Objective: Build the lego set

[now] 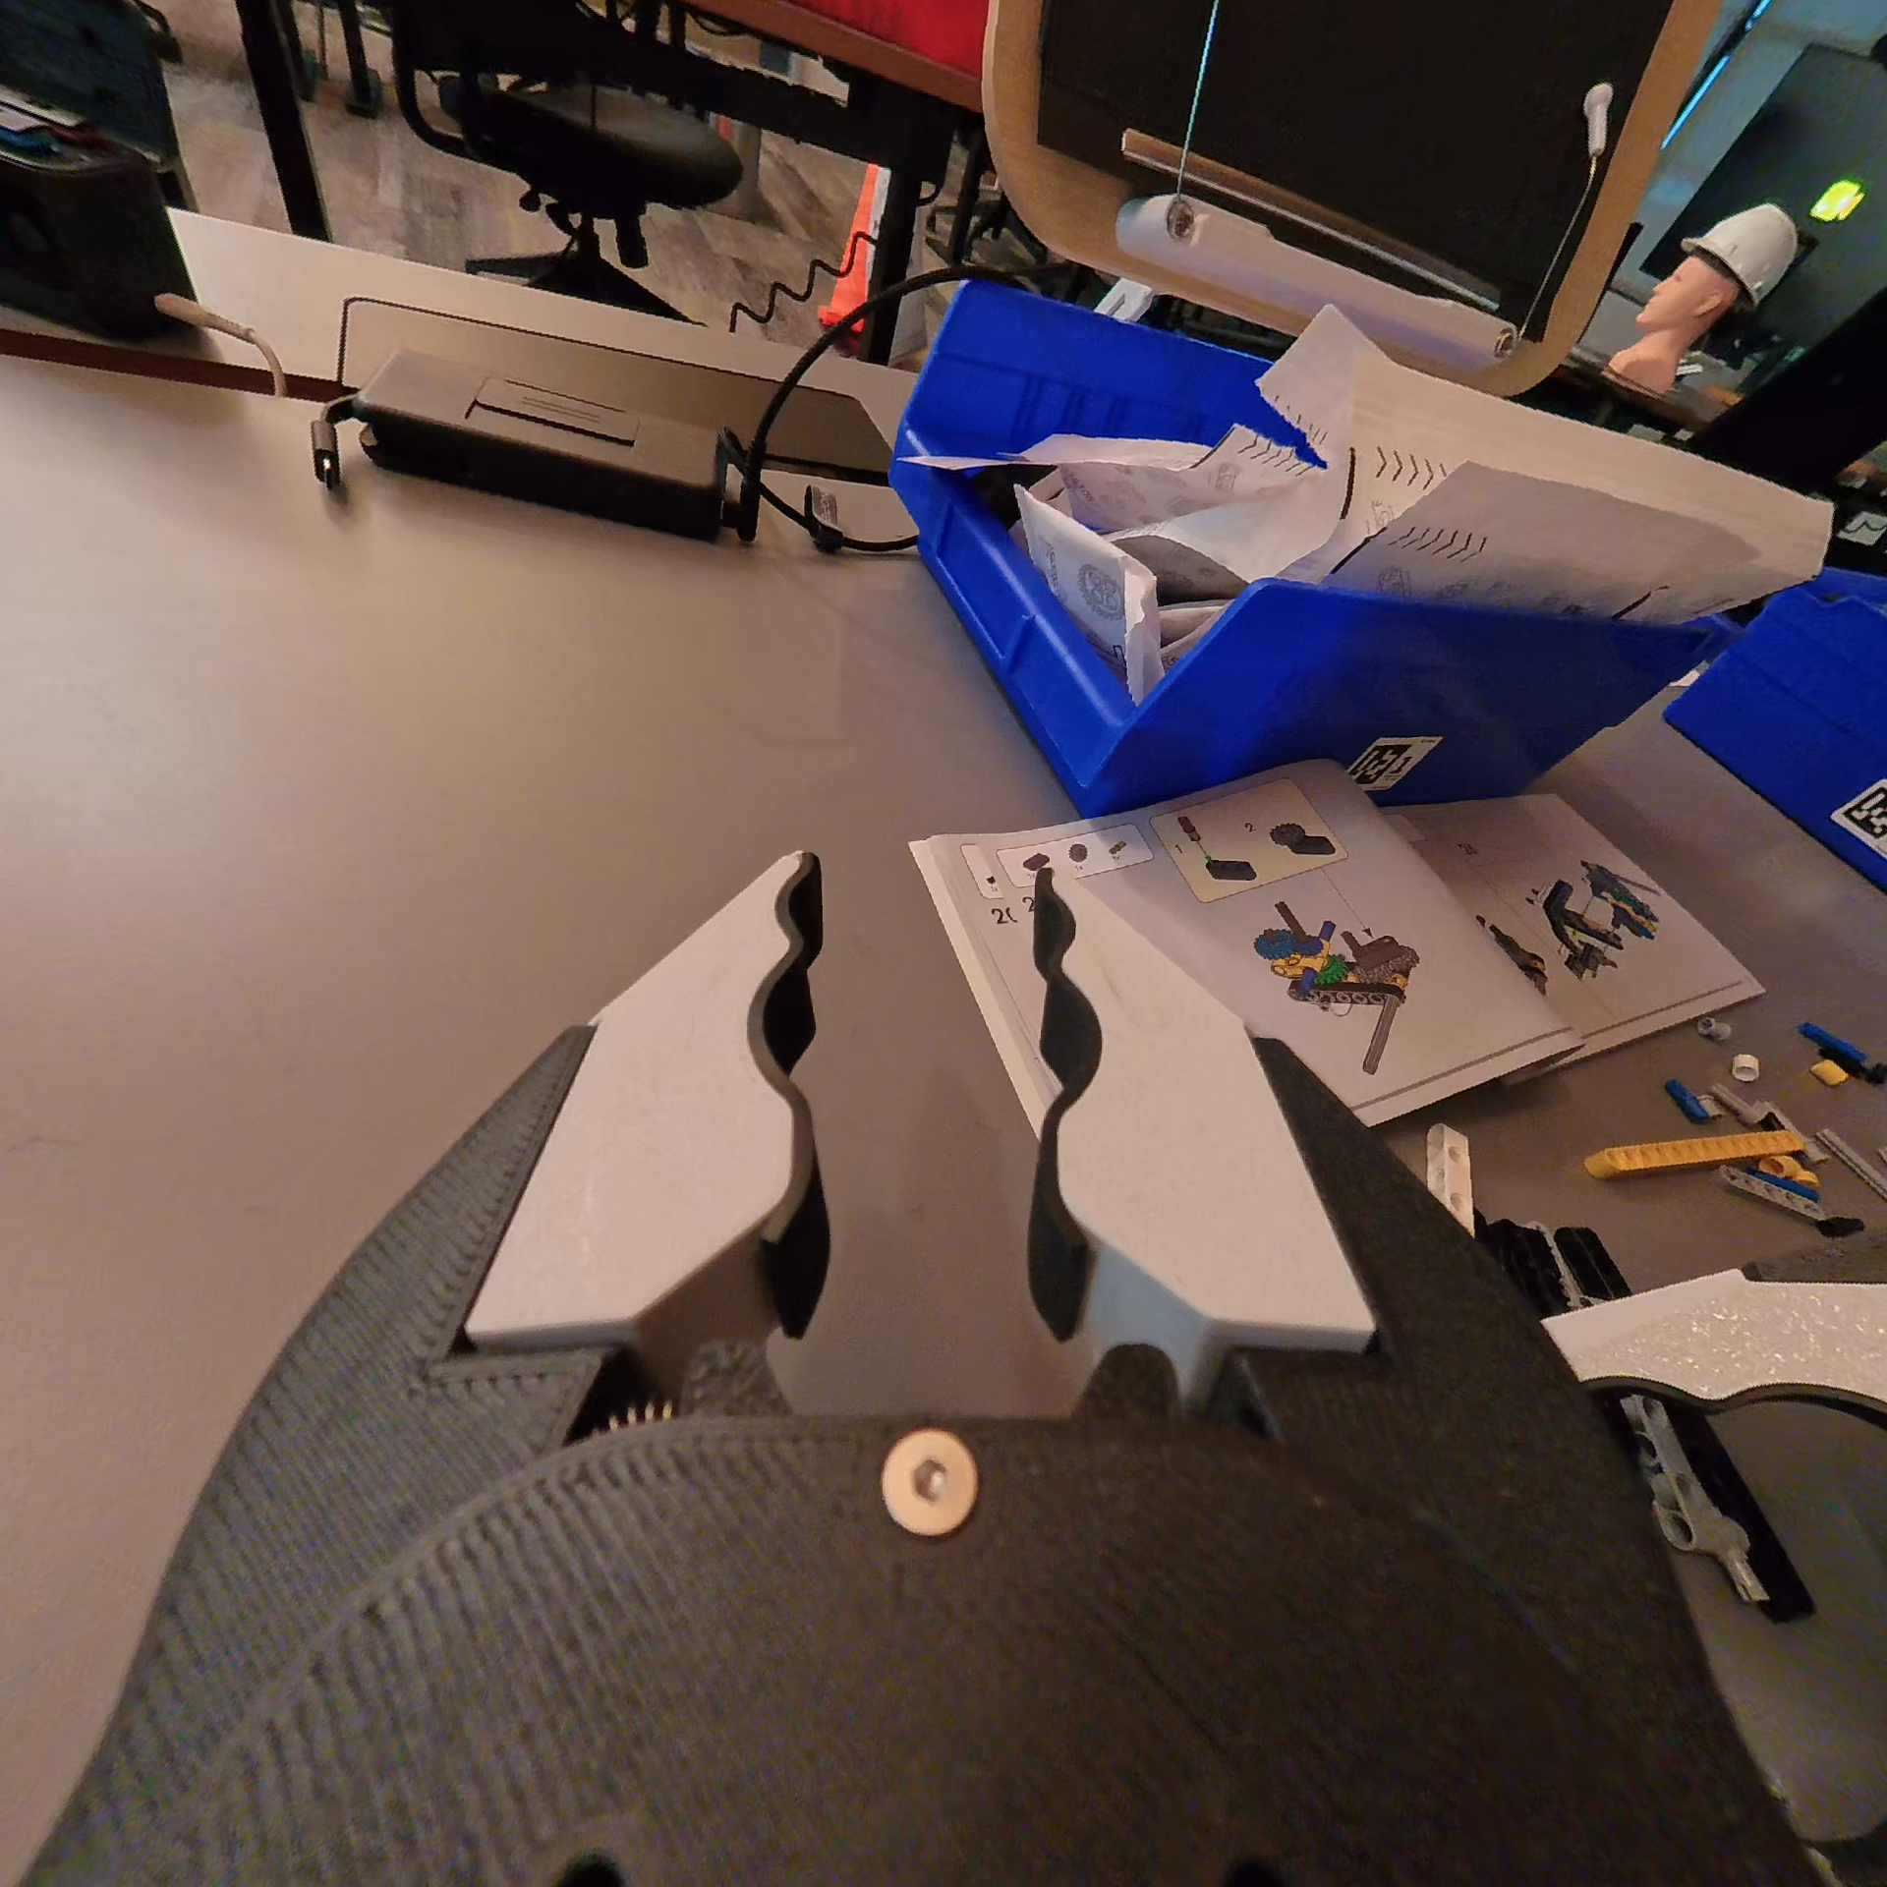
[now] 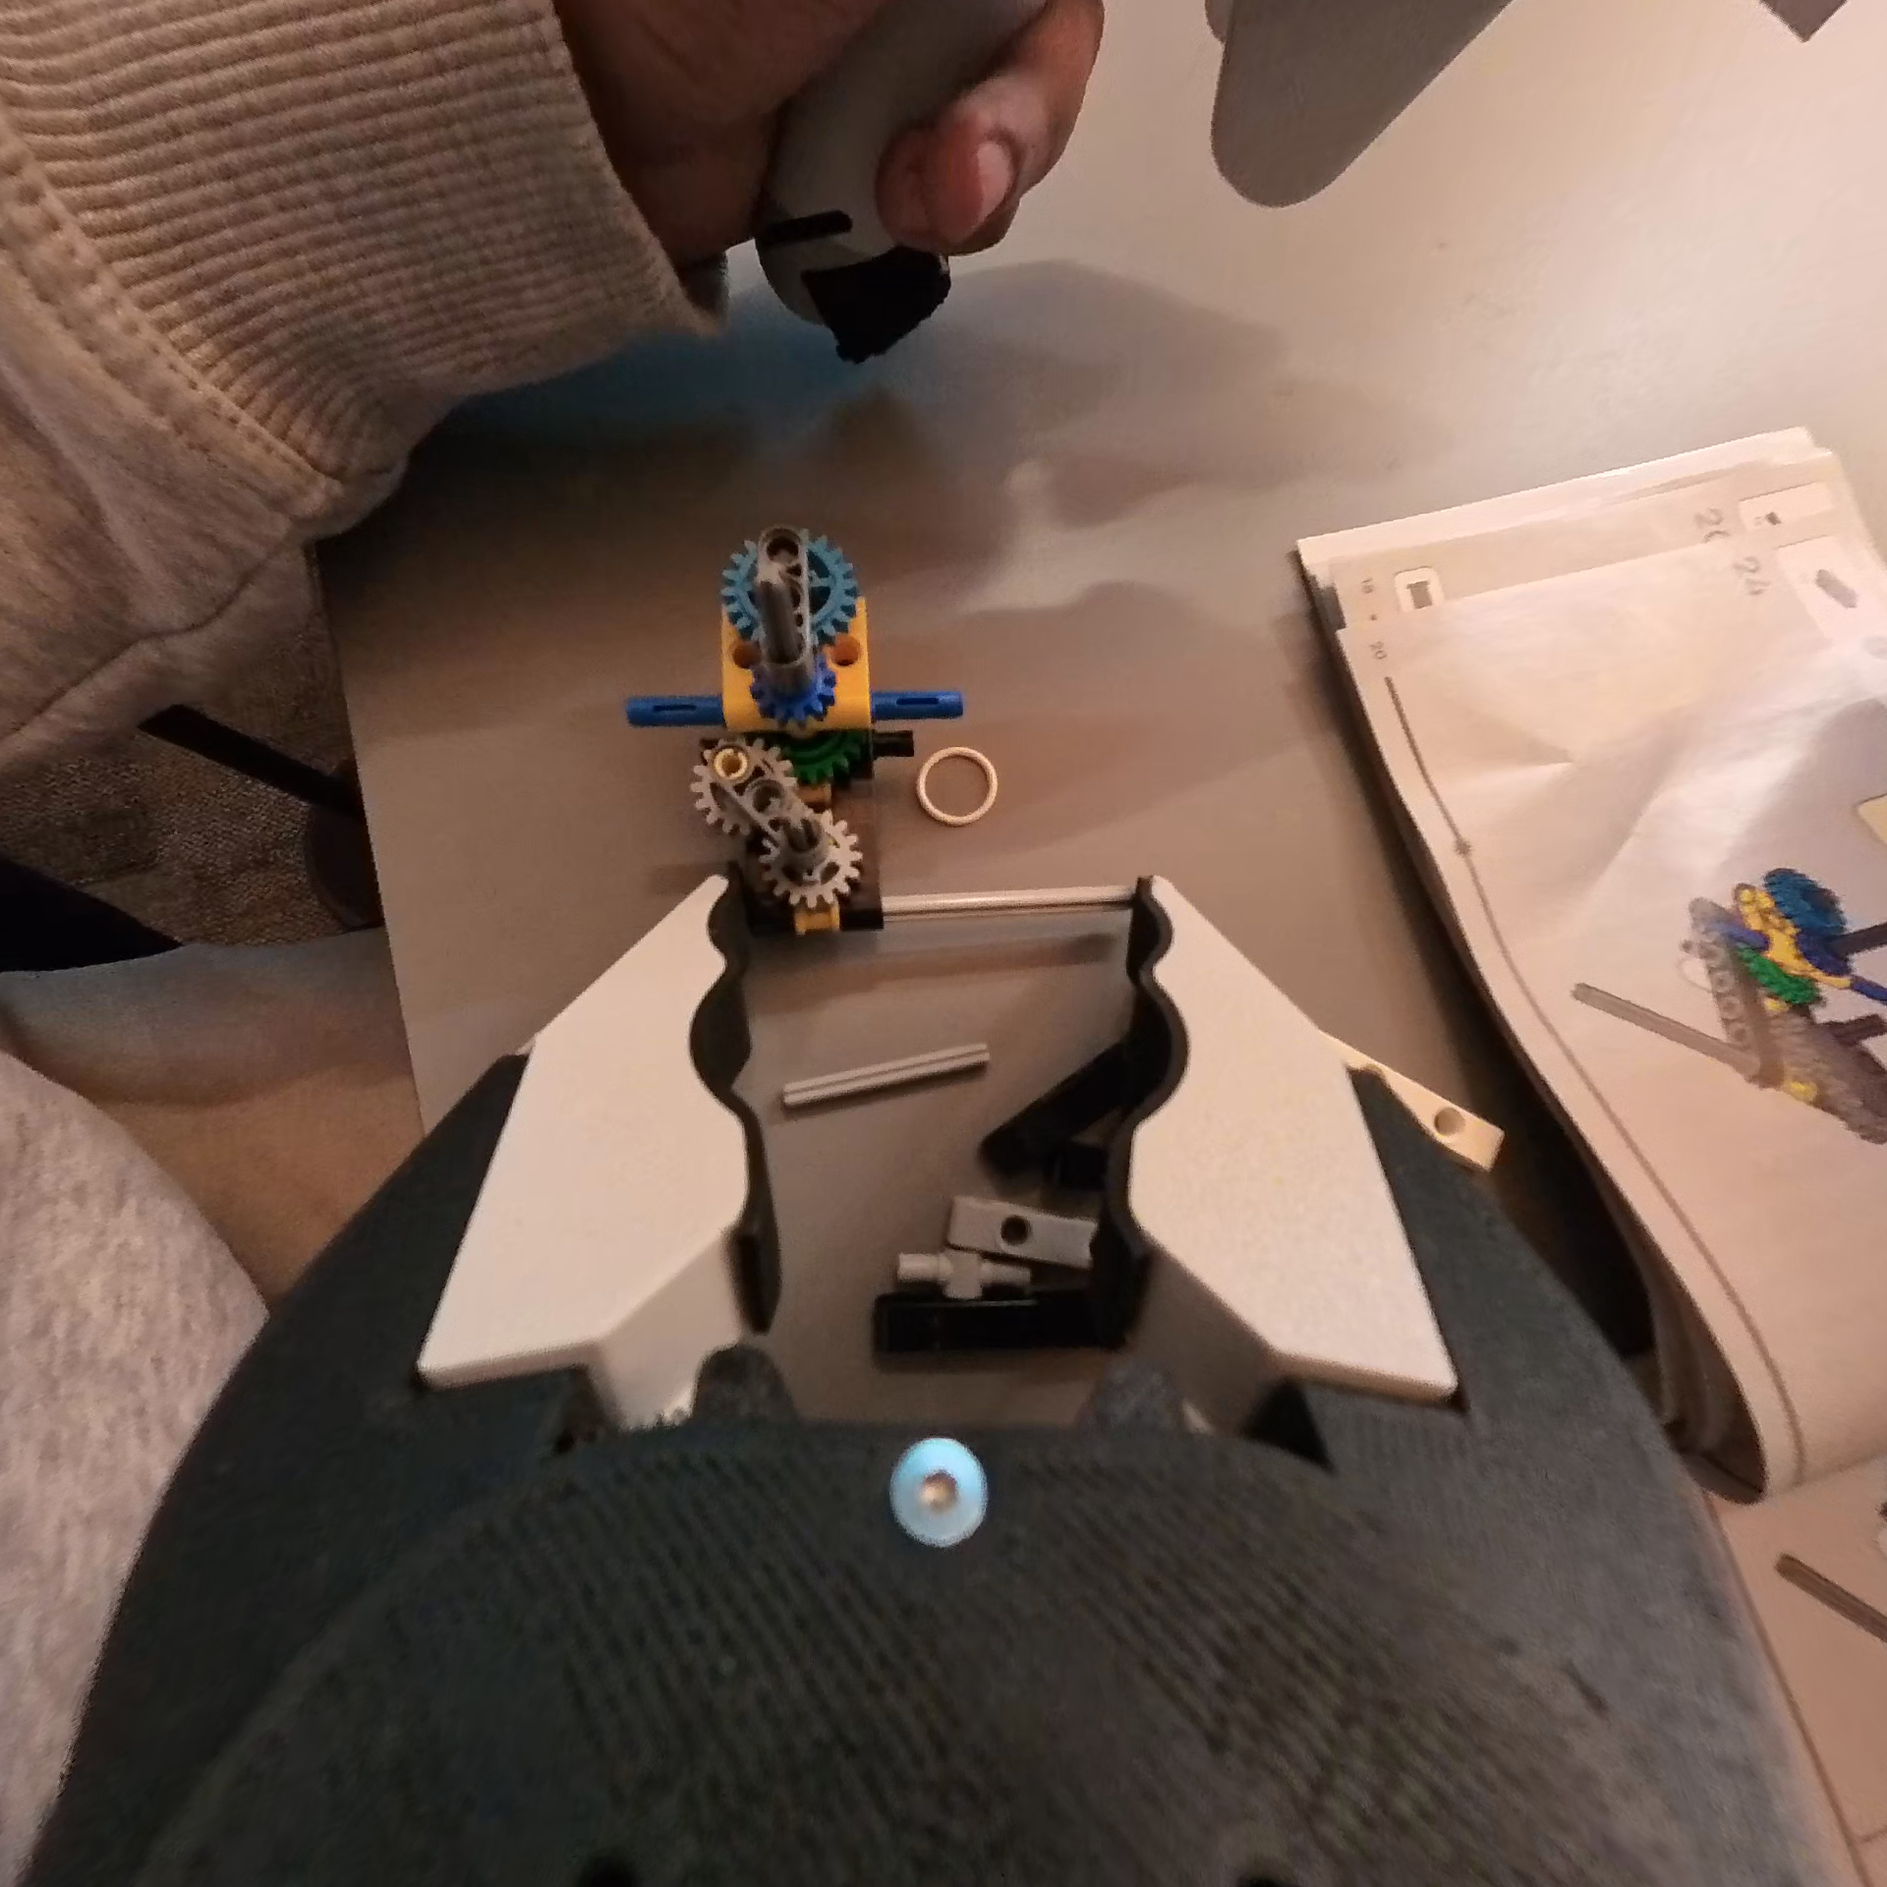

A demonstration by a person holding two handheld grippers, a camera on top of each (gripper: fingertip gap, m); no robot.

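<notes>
In the right wrist view a small lego gear assembly (image 2: 791,745) with blue, grey and green gears on a yellow block lies on the table. My right gripper (image 2: 934,893) is open above the table, its tips just short of the assembly's near end. A long thin grey axle (image 2: 1006,900) sticks out of the assembly between the tips. Between the fingers lie a short grey axle (image 2: 884,1074), black pieces (image 2: 1062,1118) and a grey connector (image 2: 1006,1241). My left gripper (image 1: 924,888) is open and empty over bare table, beside the open instruction booklet (image 1: 1327,939).
A white ring (image 2: 956,783) lies right of the assembly. Loose yellow, blue and grey pieces (image 1: 1726,1144) lie right of the booklet. Two blue bins (image 1: 1327,694), one with torn paper bags, stand behind. A power adapter (image 1: 541,449) sits at the back. A person's sleeve (image 2: 255,255) shows. The right gripper is farther from the power adapter (image 1: 541,449), some 40 centimetres, than the left, some 25 centimetres.
</notes>
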